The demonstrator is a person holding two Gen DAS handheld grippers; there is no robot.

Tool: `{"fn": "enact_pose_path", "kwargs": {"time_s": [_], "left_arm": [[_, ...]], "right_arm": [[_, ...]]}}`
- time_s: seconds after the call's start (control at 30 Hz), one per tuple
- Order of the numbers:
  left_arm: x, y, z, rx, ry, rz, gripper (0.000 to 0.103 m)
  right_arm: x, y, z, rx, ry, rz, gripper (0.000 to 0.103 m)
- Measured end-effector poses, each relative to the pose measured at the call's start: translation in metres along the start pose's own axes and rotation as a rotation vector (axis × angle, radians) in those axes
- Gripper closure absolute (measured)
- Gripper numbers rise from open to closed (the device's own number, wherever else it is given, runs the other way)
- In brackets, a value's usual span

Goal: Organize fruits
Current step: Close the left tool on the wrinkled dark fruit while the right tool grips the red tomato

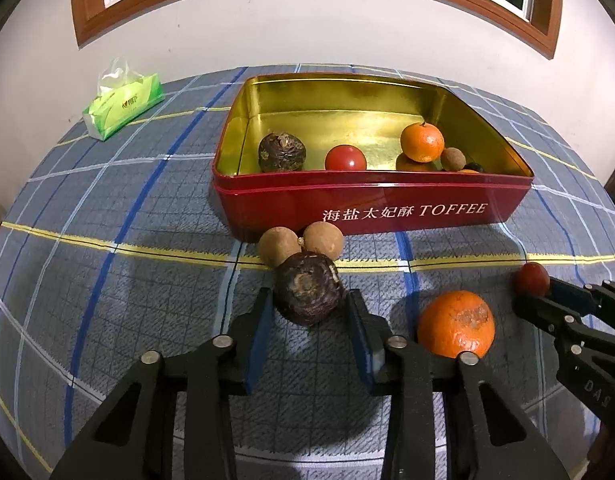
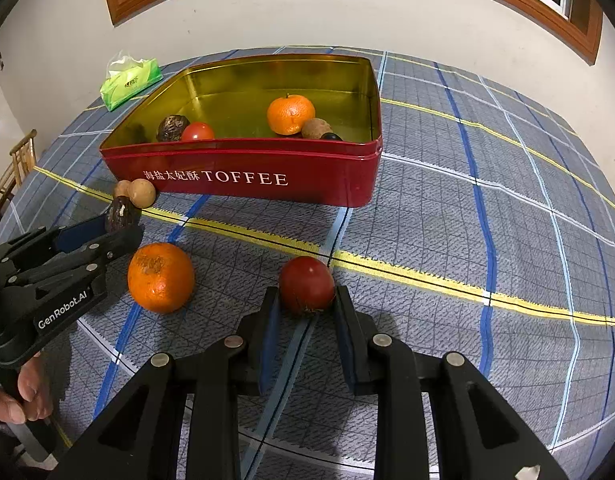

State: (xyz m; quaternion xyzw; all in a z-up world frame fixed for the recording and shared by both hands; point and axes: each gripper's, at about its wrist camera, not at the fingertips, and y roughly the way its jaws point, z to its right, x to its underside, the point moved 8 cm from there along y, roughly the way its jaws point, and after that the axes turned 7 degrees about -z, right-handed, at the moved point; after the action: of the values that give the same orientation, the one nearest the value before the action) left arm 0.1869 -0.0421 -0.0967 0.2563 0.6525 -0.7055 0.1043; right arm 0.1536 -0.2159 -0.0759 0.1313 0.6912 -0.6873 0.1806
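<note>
A red toffee tin (image 1: 371,204) with a gold inside stands on the plaid cloth. It holds a dark brown fruit (image 1: 282,152), a red fruit (image 1: 345,158), an orange (image 1: 422,142), a small tan fruit (image 1: 453,159) and something dark, mostly hidden by the wall. My left gripper (image 1: 309,300) is shut on another dark brown wrinkled fruit (image 1: 307,286) that rests on the cloth. Just behind it lie two tan round fruits (image 1: 278,245). My right gripper (image 2: 305,296) is shut on a dark red fruit (image 2: 306,286) on the cloth. Between the grippers lies a blemished orange (image 2: 160,277).
A green tissue pack (image 1: 123,104) lies at the table's far left near the wall. A wooden chair (image 2: 19,160) stands beyond the left edge. A hand (image 2: 23,396) holds the left gripper's handle. Open cloth stretches to the right of the tin.
</note>
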Motion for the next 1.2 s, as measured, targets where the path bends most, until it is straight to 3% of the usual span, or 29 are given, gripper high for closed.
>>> {"fn": "enact_pose_path", "kwargs": {"time_s": [1.2], "left_arm": [[0.022, -0.022, 0.004, -0.024, -0.026, 0.004, 0.068]], "right_arm": [[0.003, -0.001, -0.002, 0.034, -0.023, 0.000, 0.078]]}}
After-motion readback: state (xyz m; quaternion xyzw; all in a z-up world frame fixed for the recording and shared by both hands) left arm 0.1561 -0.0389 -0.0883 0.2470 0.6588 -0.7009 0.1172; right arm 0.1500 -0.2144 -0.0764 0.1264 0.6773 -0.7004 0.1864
